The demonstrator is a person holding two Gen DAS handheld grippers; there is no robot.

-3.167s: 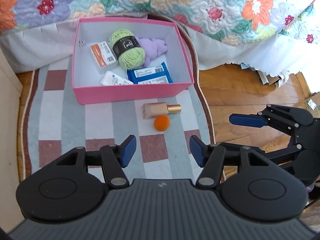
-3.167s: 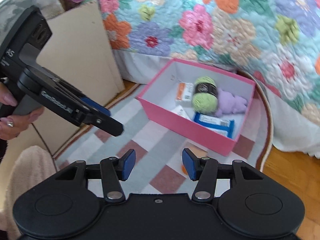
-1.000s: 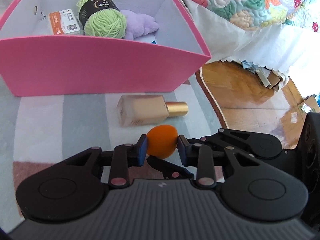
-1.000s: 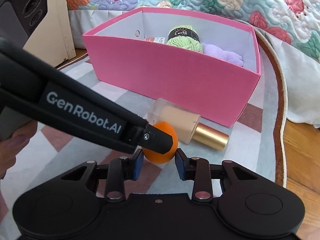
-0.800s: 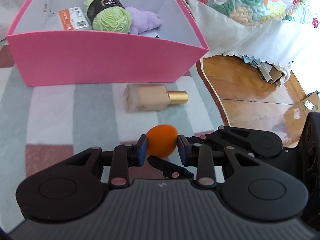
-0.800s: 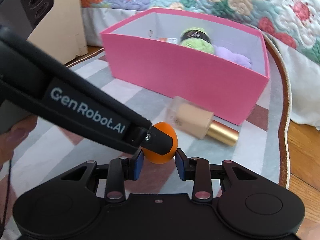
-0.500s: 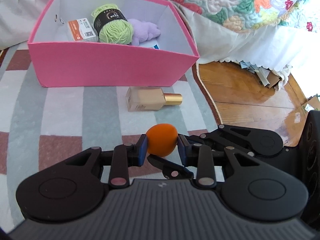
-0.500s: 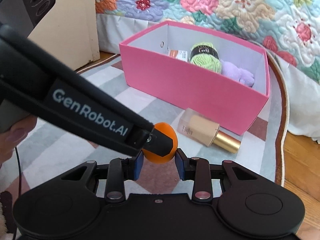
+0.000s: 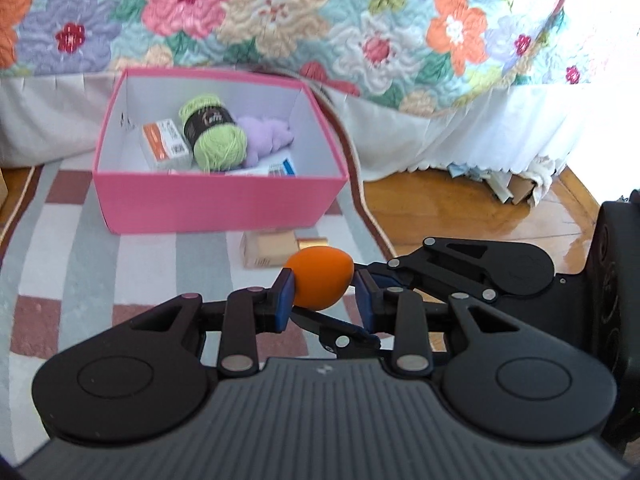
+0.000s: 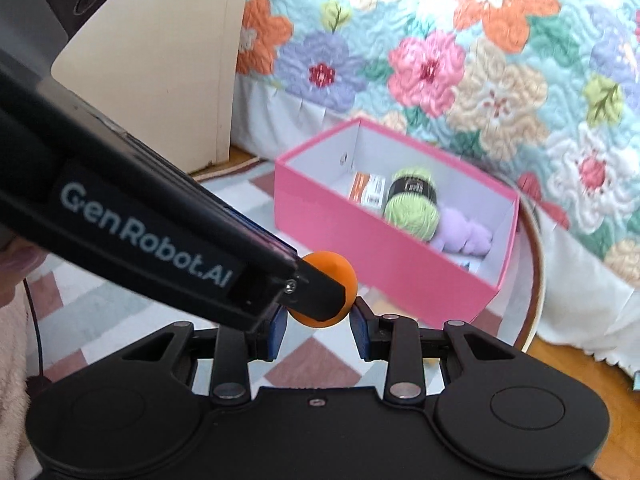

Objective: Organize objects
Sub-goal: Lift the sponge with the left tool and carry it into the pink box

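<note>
A: Grippers meet over a striped rug (image 9: 80, 248). What is the left gripper (image 9: 323, 298) doing?

B: Its blue pads pinch an orange sponge (image 9: 320, 278) from both sides, lifted clear of the rug, in front of a pink box (image 9: 216, 204).

A: And the right gripper (image 10: 318, 324)?

B: Its pads sit close on either side of the same sponge (image 10: 334, 276), crossing under the left one. The left gripper's finger covers that spot, so I cannot tell whether the right pads actually press.

A: What is in the box?

B: A ball of green yarn (image 9: 216, 140), a purple plush toy (image 9: 266, 140) touching it, an orange-and-white packet (image 9: 166, 148) on the other side, and a blue-and-white packet (image 9: 280, 168) mostly hidden by the front wall.

A: Anything on the rug?

B: A beige bottle with a gold cap (image 9: 270, 248) lies on its side between box and sponge. A flowered quilt (image 9: 320, 20) hangs behind.
</note>
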